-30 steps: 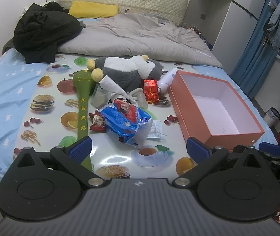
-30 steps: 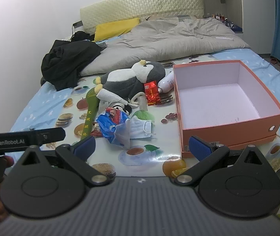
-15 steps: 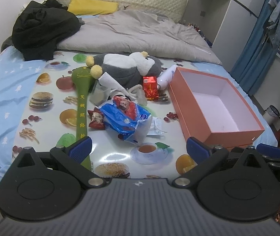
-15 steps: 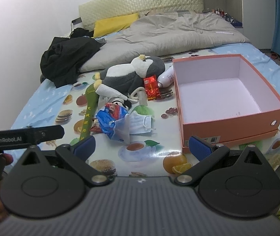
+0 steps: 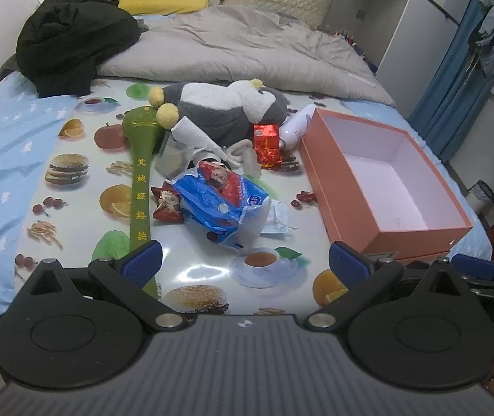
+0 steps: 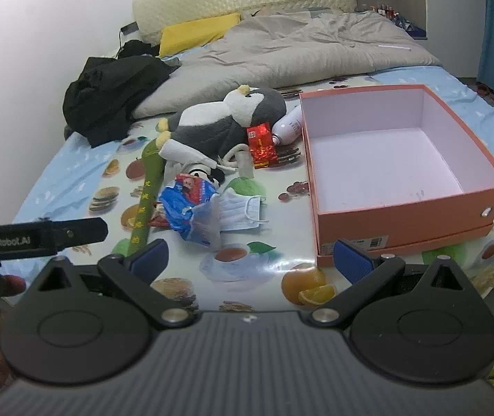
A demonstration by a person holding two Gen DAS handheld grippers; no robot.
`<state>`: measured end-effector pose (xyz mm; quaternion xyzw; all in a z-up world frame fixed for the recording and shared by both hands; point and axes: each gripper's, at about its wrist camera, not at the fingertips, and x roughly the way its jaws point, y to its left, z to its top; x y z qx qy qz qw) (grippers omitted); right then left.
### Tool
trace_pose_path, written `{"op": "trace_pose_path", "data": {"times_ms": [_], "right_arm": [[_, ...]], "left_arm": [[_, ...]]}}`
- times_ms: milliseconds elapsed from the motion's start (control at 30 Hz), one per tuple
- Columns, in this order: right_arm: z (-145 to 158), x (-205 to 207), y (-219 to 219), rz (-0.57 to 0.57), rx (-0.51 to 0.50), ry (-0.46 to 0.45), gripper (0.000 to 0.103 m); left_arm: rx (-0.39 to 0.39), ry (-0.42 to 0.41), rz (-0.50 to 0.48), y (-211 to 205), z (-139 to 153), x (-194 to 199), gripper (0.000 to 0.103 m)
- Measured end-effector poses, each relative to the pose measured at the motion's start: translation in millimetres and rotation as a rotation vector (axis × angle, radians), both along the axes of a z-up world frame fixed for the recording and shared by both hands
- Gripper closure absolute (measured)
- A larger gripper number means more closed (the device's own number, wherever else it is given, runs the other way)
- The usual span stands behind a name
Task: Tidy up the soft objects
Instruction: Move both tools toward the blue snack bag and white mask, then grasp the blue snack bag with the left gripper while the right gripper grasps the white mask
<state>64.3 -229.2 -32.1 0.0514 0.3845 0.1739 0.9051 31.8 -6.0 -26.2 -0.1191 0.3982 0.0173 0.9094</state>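
1. Left gripper (image 5: 243, 261): jaws spread wide, nothing between them, held above the near edge of the fruit-print mat (image 5: 84, 159).
2. Right gripper (image 6: 252, 256): jaws likewise wide apart and empty, above the same near edge.
3. Plush penguin (image 5: 226, 107): lies on its side at 12 o'clock of the clutter pile, grey back uppermost.
4. Green padded mallet (image 5: 141, 176): at 9 o'clock of the pile, handle running toward the left gripper.
5. Blue plastic bag (image 5: 219, 204): centre of the pile; a face mask (image 6: 241, 211) lies against it at 3 o'clock.
6. Red packet (image 5: 266, 143): stands just beside the penguin, a white bottle (image 5: 295, 128) next to it.
7. Orange box (image 5: 382, 228): open, empty, at 3 o'clock of the pile, on the mat.
8. Black garment (image 5: 70, 38): heaped at 10 o'clock, well apart from the pile.
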Motion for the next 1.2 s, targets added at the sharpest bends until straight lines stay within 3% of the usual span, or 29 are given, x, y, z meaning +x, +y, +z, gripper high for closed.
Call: {"op": "trace_pose_path", "data": {"times_ms": [300,500,767,933,1200], "right_arm": [[-14.1,35.4,9.3,0.051,-0.034,0.013,0.000],[-28.7,70.6,28.9,0.139,-0.054,0.042,0.014],[-54.3,111.2,67.1,0.225,-0.186,0.035,0.036],[-73.6,139.1,84.9,0.268,-0.220,0.055,0.042],[-103.6,179.3,100.6,0.281,-0.298,0.080,0.042]], "left_arm": [[-0.065,0.048,0.015,16.7,-25.9,47.7,0.000],[-0.112,0.094,0.044,29.6,-48.8,82.4,0.000],[-0.187,0.173,0.082,46.7,-87.2,128.3,0.000],[-0.211,0.211,0.095,54.6,-107.9,153.6,0.000],[-0.301,0.261,0.112,70.2,-142.0,187.9,0.000]]}}
